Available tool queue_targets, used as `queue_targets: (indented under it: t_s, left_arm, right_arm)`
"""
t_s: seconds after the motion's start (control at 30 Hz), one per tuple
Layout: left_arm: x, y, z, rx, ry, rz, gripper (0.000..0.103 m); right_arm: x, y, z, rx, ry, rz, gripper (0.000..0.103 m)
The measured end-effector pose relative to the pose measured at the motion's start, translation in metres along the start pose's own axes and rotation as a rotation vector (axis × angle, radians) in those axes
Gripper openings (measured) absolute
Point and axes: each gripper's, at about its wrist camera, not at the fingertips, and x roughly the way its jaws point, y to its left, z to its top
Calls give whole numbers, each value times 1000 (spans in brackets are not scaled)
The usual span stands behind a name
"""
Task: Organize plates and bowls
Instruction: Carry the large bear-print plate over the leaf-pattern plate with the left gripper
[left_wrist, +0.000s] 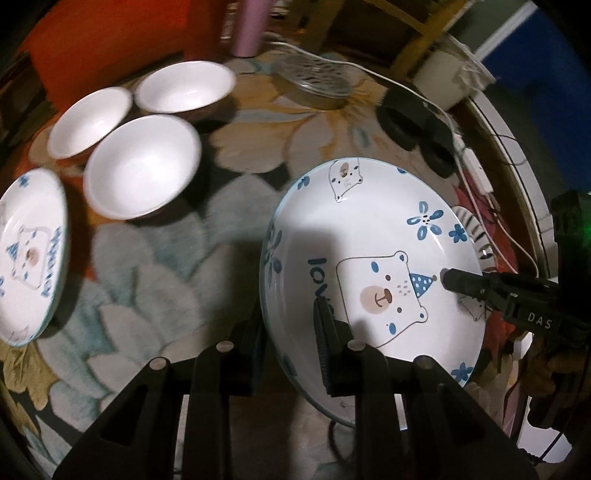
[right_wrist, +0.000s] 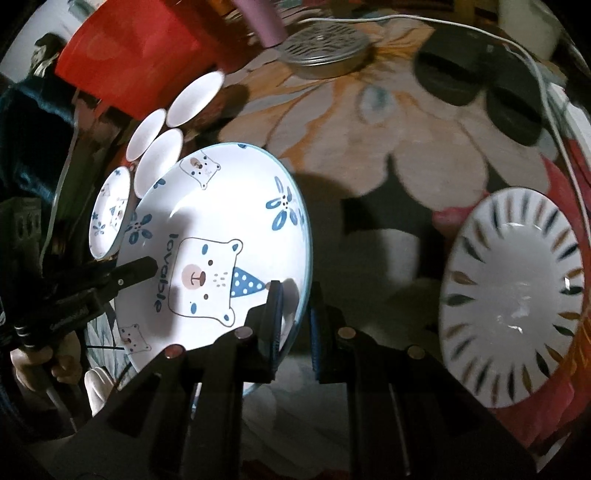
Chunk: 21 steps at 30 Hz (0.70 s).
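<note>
A large white plate with a blue-hatted bear hangs over the flowered tablecloth, held from both sides. My left gripper is shut on its near-left rim. My right gripper is shut on the opposite rim. A smaller bear plate lies at the left. Three white bowls cluster beyond it. A white plate with dark radial strokes rests at the right, mostly hidden in the left wrist view.
At the table's far side stand a metal slotted lid, a pink cylinder and black round objects. A white cable and a power strip run along the right edge. A red object stands behind the bowls.
</note>
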Motion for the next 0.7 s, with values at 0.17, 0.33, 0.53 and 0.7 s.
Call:
queue_targets:
  t_s: [0.17, 0.33, 0.53, 0.7]
  left_arm:
    - [10, -35, 10, 54, -2, -17, 24]
    - [19, -68, 20, 93, -1, -36, 24]
    - [33, -105, 25, 137, 11, -55, 24]
    - [45, -127, 27, 157, 26, -74, 24]
  right_arm:
    - [-16, -33, -7, 58, -13, -21, 14]
    - [-32, -60, -13, 112, -28, -37, 14]
    - [-50, -90, -22, 153, -44, -59, 14]
    - [-61, -113, -30, 193, -52, -77, 14]
